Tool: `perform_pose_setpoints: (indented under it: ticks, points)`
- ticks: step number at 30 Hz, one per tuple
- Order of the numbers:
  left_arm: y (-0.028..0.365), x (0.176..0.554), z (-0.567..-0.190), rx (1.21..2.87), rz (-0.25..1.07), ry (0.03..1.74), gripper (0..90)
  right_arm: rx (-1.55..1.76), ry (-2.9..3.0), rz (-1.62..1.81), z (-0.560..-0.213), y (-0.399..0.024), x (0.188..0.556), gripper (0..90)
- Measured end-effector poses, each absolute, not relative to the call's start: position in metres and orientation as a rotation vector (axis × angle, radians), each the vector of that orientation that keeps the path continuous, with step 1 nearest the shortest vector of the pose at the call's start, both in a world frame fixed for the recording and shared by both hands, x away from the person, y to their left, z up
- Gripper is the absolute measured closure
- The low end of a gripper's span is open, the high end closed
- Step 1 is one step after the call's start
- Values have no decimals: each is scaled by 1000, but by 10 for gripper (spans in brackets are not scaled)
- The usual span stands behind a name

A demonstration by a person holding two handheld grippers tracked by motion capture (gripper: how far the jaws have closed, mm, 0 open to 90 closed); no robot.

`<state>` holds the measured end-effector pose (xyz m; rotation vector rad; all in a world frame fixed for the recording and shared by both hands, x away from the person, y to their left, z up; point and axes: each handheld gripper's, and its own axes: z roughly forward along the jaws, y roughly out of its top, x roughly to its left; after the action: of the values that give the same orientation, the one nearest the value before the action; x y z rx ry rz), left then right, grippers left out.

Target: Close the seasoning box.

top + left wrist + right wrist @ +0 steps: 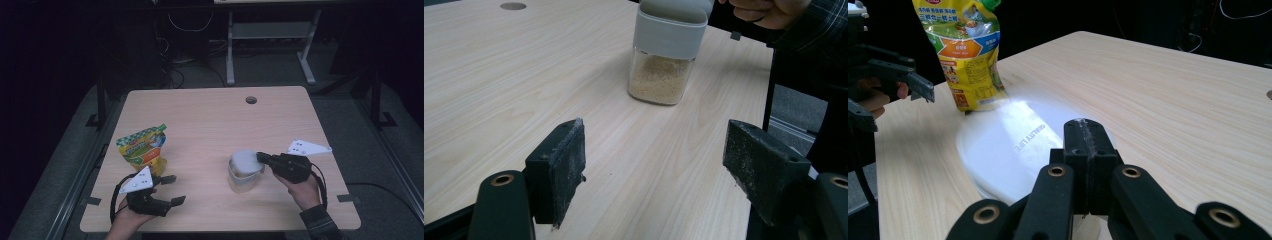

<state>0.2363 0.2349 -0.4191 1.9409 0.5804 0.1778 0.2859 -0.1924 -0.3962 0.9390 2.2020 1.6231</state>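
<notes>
A clear square container (243,172) of pale granules with a grey-white lid stands right of the table's middle; the left gripper view shows the container (664,55) ahead of the jaws. My right gripper (260,157) is shut, its jaws pressed together with nothing between them, and the tips sit over the lid's right edge. In the right gripper view the shut gripper (1085,132) hangs just above the white lid (1008,145). My left gripper (176,189) stands open near the front left edge, its jaws wide apart (651,160) and empty, pointing toward the container.
A yellow and green pouch (142,147) stands upright at the table's left, just beyond the left hand; the right gripper view has the pouch (965,55) behind the lid. A round cable hole (251,100) lies near the wooden table's (210,115) far edge.
</notes>
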Motion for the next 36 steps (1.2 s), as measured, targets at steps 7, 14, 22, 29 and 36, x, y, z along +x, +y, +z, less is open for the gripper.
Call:
perform_pose_setpoints:
  ticks: [7, 14, 22, 29, 36]
  points:
    - [235, 237, -420, 1945, 176, 583, 247, 946, 2198, 1621, -396, -193, 285, 899]
    - [234, 239, -418, 1941, 176, 581, 247, 963, 2168, 1606, -399, -199, 285, 849]
    - [233, 241, -418, 1948, 183, 578, 246, 1024, 2111, 1567, -404, -214, 284, 609]
    - [235, 240, -419, 1944, 192, 575, 246, 1086, 2097, 1502, -413, -228, 282, 463]
    - [234, 238, -419, 1963, 209, 562, 244, 1123, 2106, 1447, -422, -238, 275, 382]
